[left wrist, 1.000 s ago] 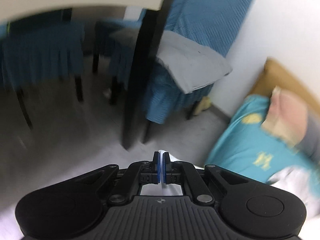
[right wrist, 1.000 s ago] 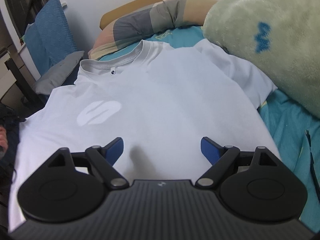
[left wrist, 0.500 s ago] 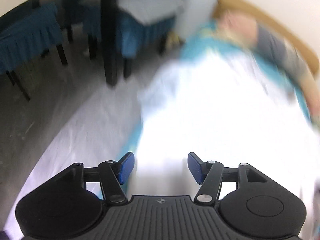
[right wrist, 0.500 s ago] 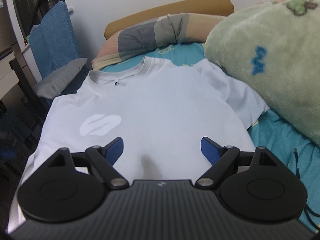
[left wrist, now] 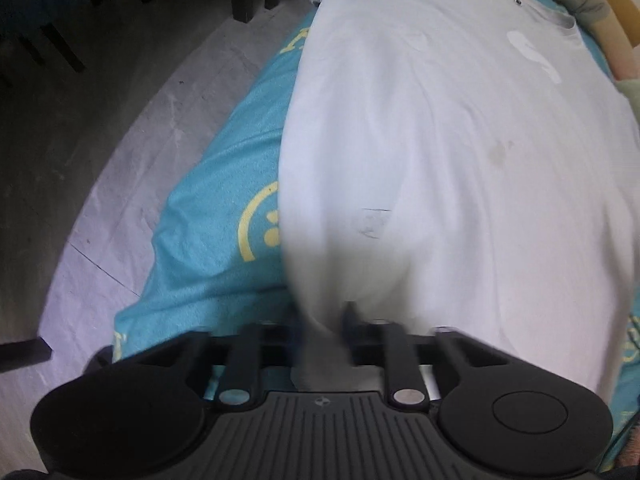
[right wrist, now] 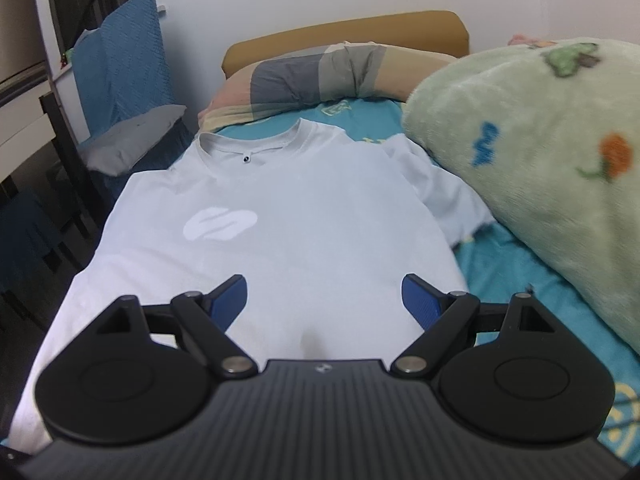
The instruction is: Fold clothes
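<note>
A white T-shirt (left wrist: pixel 440 140) lies flat and face up on the bed, collar toward the headboard. In the left wrist view my left gripper (left wrist: pixel 323 316) is at the shirt's bottom left hem. Its fingers are blurred and drawn close together, with a bunch of the fabric pinched between them. In the right wrist view the same T-shirt (right wrist: pixel 300 220) spreads out ahead, logo on the chest. My right gripper (right wrist: pixel 324 296) hovers over its lower middle, open wide, with nothing between its blue fingers (right wrist: pixel 228 296).
A teal sheet (left wrist: pixel 224 200) covers the bed, whose left edge drops to a grey floor (left wrist: pixel 100 160). A green fleece blanket (right wrist: pixel 540 160) is heaped along the shirt's right side, over one sleeve. A striped pillow (right wrist: pixel 320 76) lies by the headboard; a blue-covered chair (right wrist: pixel 124 60) stands left.
My left gripper swung from facing the chairs to the bed, opened on the way, then closed on the shirt's hem. My right gripper stayed open and drew back slightly.
</note>
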`<state>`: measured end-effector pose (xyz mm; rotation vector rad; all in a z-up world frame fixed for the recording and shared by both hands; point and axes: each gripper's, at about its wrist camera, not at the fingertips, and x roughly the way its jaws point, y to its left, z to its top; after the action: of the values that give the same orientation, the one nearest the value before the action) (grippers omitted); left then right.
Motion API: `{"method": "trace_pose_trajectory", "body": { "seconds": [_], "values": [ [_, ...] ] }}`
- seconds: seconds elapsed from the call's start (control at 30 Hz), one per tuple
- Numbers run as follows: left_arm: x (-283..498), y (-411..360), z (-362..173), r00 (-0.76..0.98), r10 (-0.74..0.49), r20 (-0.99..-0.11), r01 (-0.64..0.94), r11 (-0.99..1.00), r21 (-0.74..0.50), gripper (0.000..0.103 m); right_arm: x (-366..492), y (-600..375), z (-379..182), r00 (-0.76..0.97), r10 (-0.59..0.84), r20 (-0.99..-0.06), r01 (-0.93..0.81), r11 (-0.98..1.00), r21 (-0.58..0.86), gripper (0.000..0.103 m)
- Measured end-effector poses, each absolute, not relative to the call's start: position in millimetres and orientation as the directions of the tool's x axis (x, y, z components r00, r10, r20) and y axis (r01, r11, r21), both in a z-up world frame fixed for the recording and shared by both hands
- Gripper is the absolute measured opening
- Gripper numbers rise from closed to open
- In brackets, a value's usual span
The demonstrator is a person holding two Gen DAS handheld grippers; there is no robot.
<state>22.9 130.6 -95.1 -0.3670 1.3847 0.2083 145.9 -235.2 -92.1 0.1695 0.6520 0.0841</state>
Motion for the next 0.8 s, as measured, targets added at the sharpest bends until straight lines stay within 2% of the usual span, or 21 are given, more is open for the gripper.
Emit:
{"method": "trace_pose_trajectory", "body": {
  "seconds": [0.17, 0.27, 0.3, 0.37, 0.4, 0.43, 0.5, 0.57, 0.63, 0.8],
  "values": [
    [16.7, 145.3, -66.1, 0.161, 0.066, -0.985, -0.324, 0.946, 0.01, 0.007, 125.0, -238.6, -77.8, 0.786, 0.101, -0.609, 0.007, 0.985, 0.172, 0.086],
    [16.3, 137.0, -47.6, 0.167, 0.118, -0.979, -0.301, 0.952, 0.064, 0.015, 116.8, -239.8, -71.6, 0.787, 0.095, -0.609, 0.015, 0.985, 0.173, 0.086],
    [15.7, 134.1, -41.9, 0.179, 0.131, -0.975, -0.292, 0.954, 0.074, 0.021, 115.7, -240.0, -70.2, 0.788, 0.098, -0.607, 0.014, 0.984, 0.177, 0.086],
    [12.8, 124.2, -29.8, 0.246, 0.146, -0.958, -0.28, 0.957, 0.074, 0.042, 114.7, -240.9, -67.6, 0.791, 0.102, -0.603, 0.013, 0.983, 0.184, 0.086],
    [12.4, 117.1, -24.4, 0.288, 0.152, -0.946, -0.275, 0.959, 0.07, 0.06, 115.2, -241.8, -66.5, 0.793, 0.103, -0.6, 0.014, 0.982, 0.186, 0.086],
    [15.9, 107.9, -19.3, 0.349, 0.153, -0.925, -0.269, 0.961, 0.058, 0.072, 115.7, -242.7, -65.4, 0.796, 0.103, -0.597, 0.014, 0.982, 0.188, 0.086],
    [20.2, 90.7, -9.4, 0.467, 0.146, -0.872, -0.27, 0.963, 0.017, 0.084, 117.1, -244.4, -63.2, 0.801, 0.103, -0.589, 0.014, 0.982, 0.189, 0.086],
    [27.4, 74.4, -15.8, 0.557, 0.117, -0.822, -0.275, 0.96, -0.049, 0.088, 118.6, -245.8, -60.6, 0.809, 0.097, -0.58, 0.017, 0.982, 0.187, 0.086],
    [39.9, 50.7, -30.5, 0.624, 0.106, -0.774, -0.282, 0.954, -0.097, 0.097, 119.5, -247.9, -57.7, 0.818, 0.097, -0.567, 0.017, 0.981, 0.192, 0.086],
    [91.0, -16.3, -72.4, 0.714, 0.07, -0.697, -0.217, 0.968, -0.124, 0.099, 118.6, -250.9, -53.9, 0.842, 0.083, -0.533, 0.007, 0.986, 0.164, 0.086]
  ]
}}
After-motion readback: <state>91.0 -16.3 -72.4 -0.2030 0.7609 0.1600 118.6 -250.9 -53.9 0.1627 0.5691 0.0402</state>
